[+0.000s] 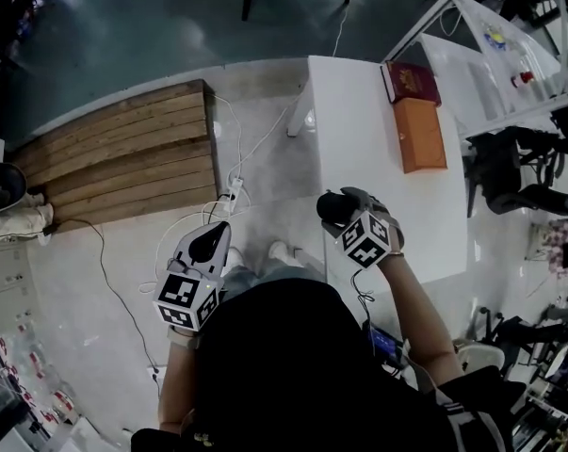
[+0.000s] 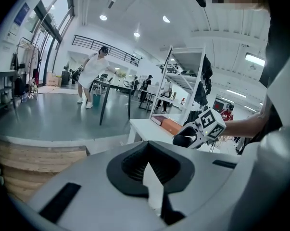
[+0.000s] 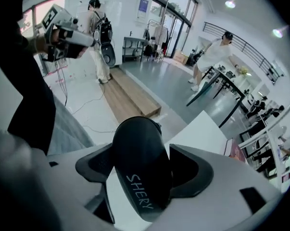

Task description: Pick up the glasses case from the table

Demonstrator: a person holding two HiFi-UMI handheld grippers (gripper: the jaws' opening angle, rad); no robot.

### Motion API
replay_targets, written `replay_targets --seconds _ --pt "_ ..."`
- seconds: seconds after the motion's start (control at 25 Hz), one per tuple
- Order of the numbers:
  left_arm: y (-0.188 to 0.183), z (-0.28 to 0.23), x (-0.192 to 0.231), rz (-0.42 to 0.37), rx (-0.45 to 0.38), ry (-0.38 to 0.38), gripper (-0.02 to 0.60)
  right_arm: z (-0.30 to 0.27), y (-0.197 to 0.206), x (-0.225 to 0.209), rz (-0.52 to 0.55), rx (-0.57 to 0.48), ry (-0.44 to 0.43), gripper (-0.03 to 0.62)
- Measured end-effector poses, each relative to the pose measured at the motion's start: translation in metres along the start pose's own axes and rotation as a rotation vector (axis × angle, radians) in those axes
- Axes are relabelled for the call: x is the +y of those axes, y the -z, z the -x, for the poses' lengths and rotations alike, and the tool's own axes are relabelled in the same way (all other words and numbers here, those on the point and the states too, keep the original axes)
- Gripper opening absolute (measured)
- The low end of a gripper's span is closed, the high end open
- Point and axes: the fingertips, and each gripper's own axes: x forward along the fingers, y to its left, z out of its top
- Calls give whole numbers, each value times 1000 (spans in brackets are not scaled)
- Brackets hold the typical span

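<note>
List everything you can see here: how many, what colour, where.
table: 1, white, right of centre
orange box: 1, orange, on the table's far end
dark red box: 1, dark red, beyond the orange box
wooden platform: 1, brown, floor left of table
power strip: 1, white, floor beside platform
glasses case: 1, black, in the right jaws
right hand-held gripper: 1, white, clamped on the case
left hand-held gripper: 1, white, shut, empty

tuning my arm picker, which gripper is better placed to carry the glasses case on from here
Right. The right gripper holds the black glasses case between its jaws, over the white table. The left gripper is shut on nothing, off to the side over the floor.
</note>
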Motion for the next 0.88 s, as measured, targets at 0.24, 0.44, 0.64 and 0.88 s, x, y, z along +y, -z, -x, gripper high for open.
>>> replay_targets --seconds 0.24,0.44,0.64,0.88 --pt "-22 0 2 -20 -59 42 17 43 -59 -2 -119 -209 61 367" --pt "-48 2 5 -77 -114 69 17 78 -100 -4 -241 -413 88 366" --pt "-70 3 8 -124 -159 85 17 114 -129 -8 -322 -587 112 365" --pt "-89 5 5 -166 -196 106 17 142 -143 -8 -427 -736 122 365"
